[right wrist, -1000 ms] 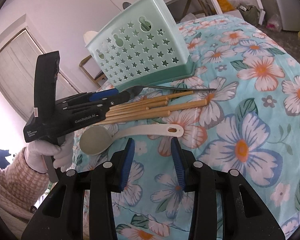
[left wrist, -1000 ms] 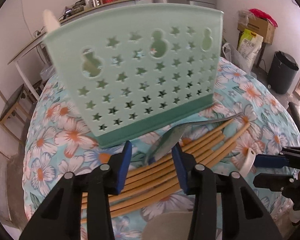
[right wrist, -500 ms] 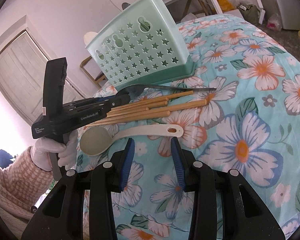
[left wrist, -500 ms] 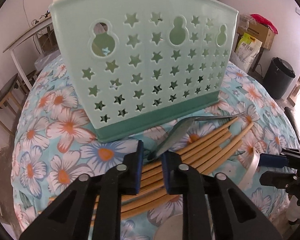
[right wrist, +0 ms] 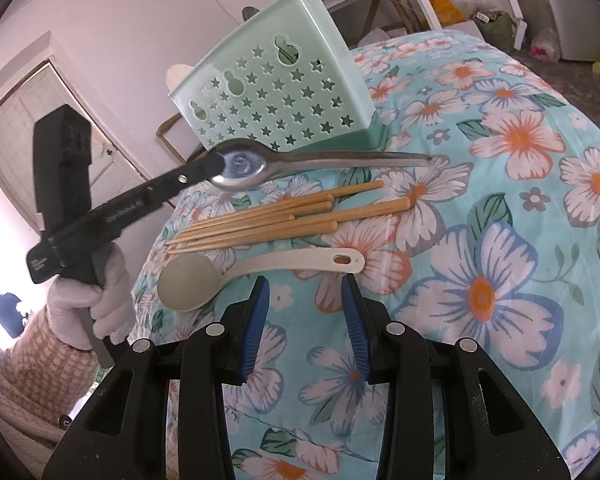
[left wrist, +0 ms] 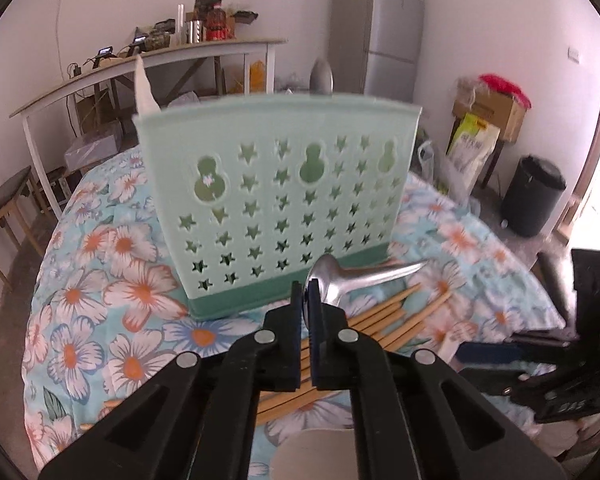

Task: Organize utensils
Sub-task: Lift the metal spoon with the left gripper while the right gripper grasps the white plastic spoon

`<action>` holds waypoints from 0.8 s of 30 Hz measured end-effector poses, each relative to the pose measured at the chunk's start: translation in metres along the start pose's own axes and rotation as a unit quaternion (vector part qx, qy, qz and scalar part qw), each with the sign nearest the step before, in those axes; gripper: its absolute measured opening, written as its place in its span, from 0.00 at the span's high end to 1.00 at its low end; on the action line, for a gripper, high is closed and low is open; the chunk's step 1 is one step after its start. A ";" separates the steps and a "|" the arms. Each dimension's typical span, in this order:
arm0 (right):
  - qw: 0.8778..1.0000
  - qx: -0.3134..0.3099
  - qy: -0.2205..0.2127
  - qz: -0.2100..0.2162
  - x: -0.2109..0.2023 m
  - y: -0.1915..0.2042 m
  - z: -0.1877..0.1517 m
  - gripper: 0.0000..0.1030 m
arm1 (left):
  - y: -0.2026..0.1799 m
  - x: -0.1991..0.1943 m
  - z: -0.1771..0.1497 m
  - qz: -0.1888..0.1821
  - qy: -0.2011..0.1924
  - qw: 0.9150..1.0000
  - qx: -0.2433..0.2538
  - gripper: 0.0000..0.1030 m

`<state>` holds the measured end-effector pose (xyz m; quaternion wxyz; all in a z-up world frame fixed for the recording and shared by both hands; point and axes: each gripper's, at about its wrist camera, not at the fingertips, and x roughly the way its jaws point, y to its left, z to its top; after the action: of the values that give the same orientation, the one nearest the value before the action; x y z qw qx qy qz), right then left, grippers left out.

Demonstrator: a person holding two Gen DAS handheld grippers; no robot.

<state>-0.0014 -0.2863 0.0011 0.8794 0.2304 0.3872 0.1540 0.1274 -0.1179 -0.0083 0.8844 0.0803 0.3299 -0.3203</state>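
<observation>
The left tongs are closed edge-on across the bowl of a metal spoon, which is lifted clear of the floral cloth with its handle sticking out sideways, roughly level. The right tongs stand wide open with nothing between them, poised just short of a cream plastic ladle lying on the worktop. A bundle of wooden chopsticks lies between the ladle and the mint-green perforated caddy, which stands upright beyond; two utensil tips already poke above its rim.

The main risk is the grip itself: the pinch sits at the rounded bowl, far from the handle's end, so the smooth steel may pivot or slip out as it is tipped upright. A long handle swung toward the caddy could also knock its light wall and shove or topple it.
</observation>
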 end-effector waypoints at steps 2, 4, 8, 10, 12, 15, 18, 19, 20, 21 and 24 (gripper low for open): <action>1.000 -0.005 -0.003 -0.007 -0.005 0.002 -0.001 0.63 | -0.002 -0.010 0.002 -0.003 -0.012 1.000 -0.006 0.99; 1.000 -0.022 -0.009 -0.018 -0.010 0.009 -0.003 0.63 | -0.001 -0.018 0.004 -0.003 -0.020 1.000 -0.010 0.99; 0.996 -0.081 -0.016 -0.038 -0.017 0.033 -0.008 0.62 | 0.002 -0.039 0.004 -0.007 -0.037 0.999 -0.030 0.99; 0.990 -0.128 -0.015 -0.049 -0.015 0.051 -0.012 0.62 | 0.006 -0.052 0.003 -0.008 -0.046 0.998 -0.044 0.99; 0.982 -0.179 -0.008 -0.059 -0.010 0.071 -0.018 0.60 | 0.009 -0.061 0.000 -0.008 -0.052 0.997 -0.055 0.99; 0.963 -0.258 -0.007 -0.076 0.001 0.101 -0.027 0.57 | 0.015 -0.076 -0.006 -0.004 -0.061 0.995 -0.075 0.99; 0.937 -0.336 -0.013 -0.091 0.013 0.127 -0.041 0.56 | 0.024 -0.090 -0.013 -0.001 -0.068 0.993 -0.096 0.99; 0.928 -0.360 -0.014 -0.097 0.018 0.135 -0.045 0.56 | 0.027 -0.094 -0.016 0.001 -0.070 0.992 -0.102 0.99; 0.916 -0.387 -0.017 -0.105 0.024 0.144 -0.051 0.56 | 0.030 -0.100 -0.019 0.003 -0.073 0.991 -0.108 0.99; 0.908 -0.403 -0.018 -0.110 0.029 0.148 -0.053 0.56 | 0.033 -0.105 -0.021 0.005 -0.076 0.991 -0.114 0.99; 0.882 -0.453 -0.011 -0.128 0.047 0.160 -0.062 0.63 | 0.042 -0.121 -0.029 0.011 -0.085 0.988 -0.131 0.99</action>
<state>-0.0317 -0.1121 0.0194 0.9041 -0.2434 0.2914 0.1962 0.0682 -0.0132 0.0435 0.9156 -0.0599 0.2922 -0.2697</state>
